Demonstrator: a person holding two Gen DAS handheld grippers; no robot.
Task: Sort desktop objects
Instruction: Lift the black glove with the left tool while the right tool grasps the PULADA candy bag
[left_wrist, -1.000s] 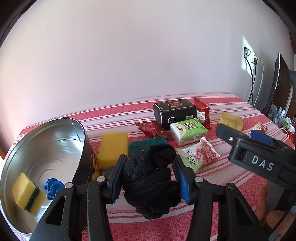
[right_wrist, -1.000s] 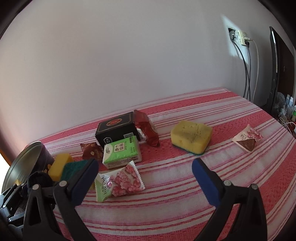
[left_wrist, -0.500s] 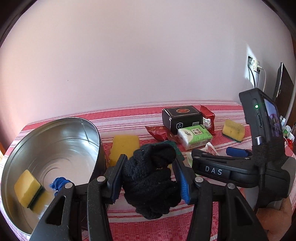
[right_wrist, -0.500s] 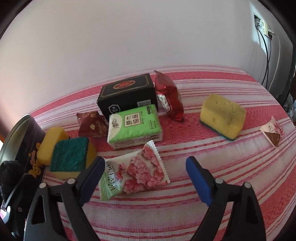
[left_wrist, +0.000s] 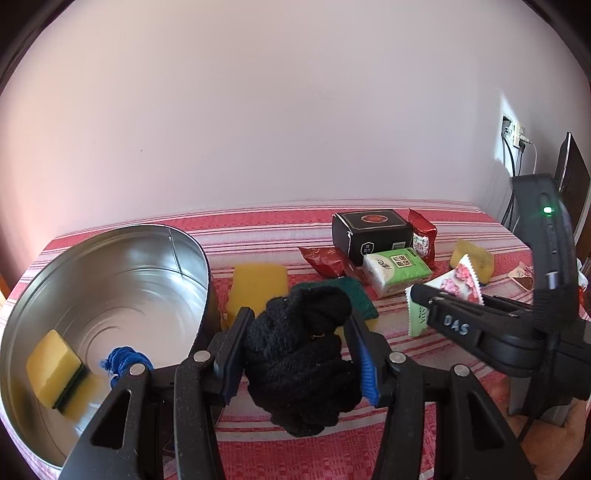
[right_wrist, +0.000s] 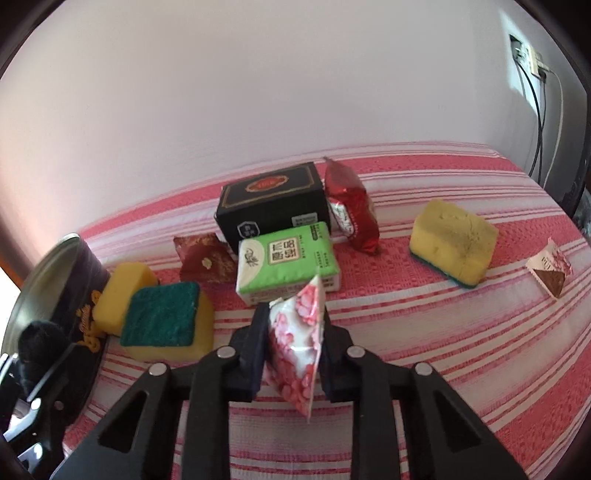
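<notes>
Red-striped tablecloth (right_wrist: 461, 332), pale wall (right_wrist: 258, 74) — left gripper (left_wrist: 299, 354) clamps black glove (left_wrist: 299, 369), right gripper (right_wrist: 293, 343) closing on floral packet (right_wrist: 295, 350)

The black glove (left_wrist: 299, 365) hides part of the green-topped sponge (left_wrist: 347, 295) behind it. In the right wrist view the metal tub (right_wrist: 55, 280) is cut off at the left edge, and print on the small brown packet (right_wrist: 550, 273) is too small to read.

Bright daylight, soft shadows — fisheye bending, dark vignetted corners.
</notes>
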